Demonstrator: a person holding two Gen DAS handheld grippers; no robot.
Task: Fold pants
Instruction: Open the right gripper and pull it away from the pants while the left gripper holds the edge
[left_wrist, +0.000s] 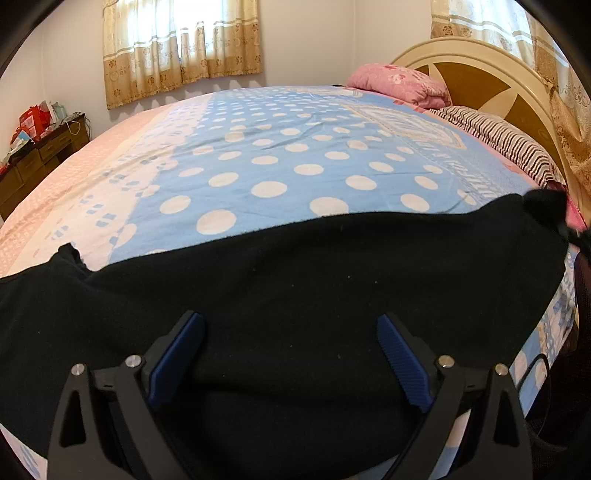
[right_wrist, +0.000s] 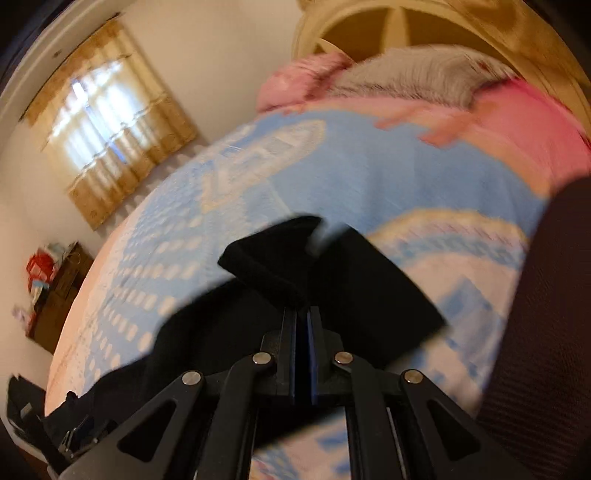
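Observation:
Black pants lie spread across the near side of a bed with a blue polka-dot cover. My left gripper is open just above the pants, its blue pads wide apart and empty. My right gripper is shut on a raised corner of the black pants and holds it lifted off the cover; this view is motion-blurred. In the left wrist view that lifted end of the pants shows at the far right.
A pink pillow and a striped pillow lie by the wooden headboard. A dark dresser with clutter stands at the left wall. Curtained windows are behind the bed.

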